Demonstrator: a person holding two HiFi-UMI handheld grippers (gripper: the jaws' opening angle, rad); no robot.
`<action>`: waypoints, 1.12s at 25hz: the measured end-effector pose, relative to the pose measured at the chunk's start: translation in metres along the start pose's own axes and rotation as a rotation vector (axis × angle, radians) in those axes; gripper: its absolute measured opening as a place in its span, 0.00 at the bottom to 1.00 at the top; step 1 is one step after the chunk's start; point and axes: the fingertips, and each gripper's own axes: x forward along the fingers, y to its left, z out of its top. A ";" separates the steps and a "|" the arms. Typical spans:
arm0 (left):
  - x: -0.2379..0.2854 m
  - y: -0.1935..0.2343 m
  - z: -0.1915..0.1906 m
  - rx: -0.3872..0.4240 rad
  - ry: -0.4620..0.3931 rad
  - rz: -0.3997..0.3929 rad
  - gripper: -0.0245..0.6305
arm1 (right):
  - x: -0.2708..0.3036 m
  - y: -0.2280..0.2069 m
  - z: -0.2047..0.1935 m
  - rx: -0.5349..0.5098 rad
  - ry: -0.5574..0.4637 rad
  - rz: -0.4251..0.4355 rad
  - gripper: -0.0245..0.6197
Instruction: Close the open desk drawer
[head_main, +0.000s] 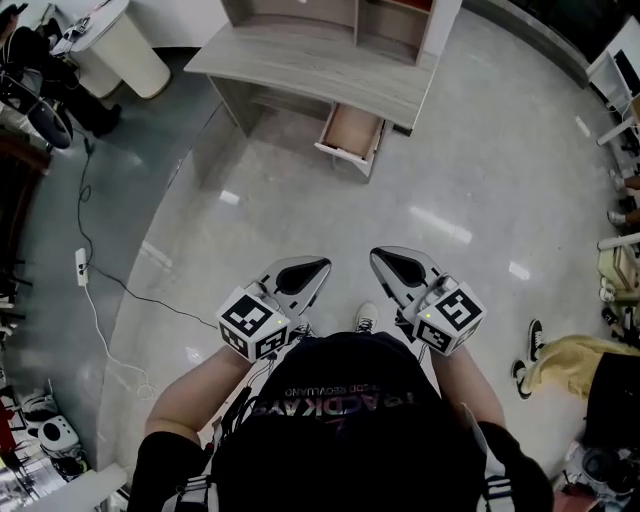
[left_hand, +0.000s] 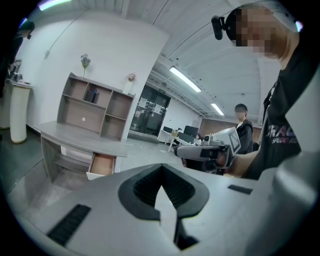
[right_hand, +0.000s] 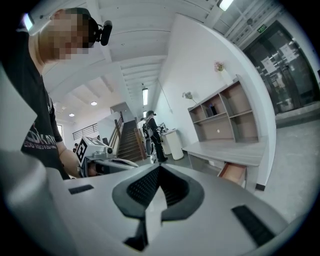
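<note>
The pale wood desk (head_main: 300, 65) stands at the far side of the floor. Its drawer (head_main: 350, 135) is pulled out under the right end, and its wooden inside shows. Both grippers are held close to my body, well short of the desk. The left gripper (head_main: 322, 265) is shut with nothing in it, and so is the right gripper (head_main: 378, 255). In the left gripper view the drawer (left_hand: 102, 164) lies far beyond the shut left gripper (left_hand: 161, 170). The right gripper view has the drawer (right_hand: 232, 172) at the right, past the shut right gripper (right_hand: 159, 170).
A shelf unit (left_hand: 95, 107) sits on the desk. A white bin (head_main: 125, 45) stands to its left. A power strip with cable (head_main: 82, 265) lies on the floor at left. Shoes (head_main: 530, 350) and clutter are at right. Another person (left_hand: 245, 135) stands behind.
</note>
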 end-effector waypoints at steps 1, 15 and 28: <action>0.003 0.001 0.001 0.000 0.001 0.006 0.05 | 0.001 -0.004 0.001 0.001 0.005 0.003 0.06; 0.066 -0.001 0.019 -0.013 0.017 0.087 0.05 | -0.013 -0.059 0.019 0.023 0.015 0.102 0.07; 0.108 0.023 0.036 -0.019 -0.007 0.097 0.05 | -0.003 -0.103 0.043 -0.001 -0.030 0.065 0.06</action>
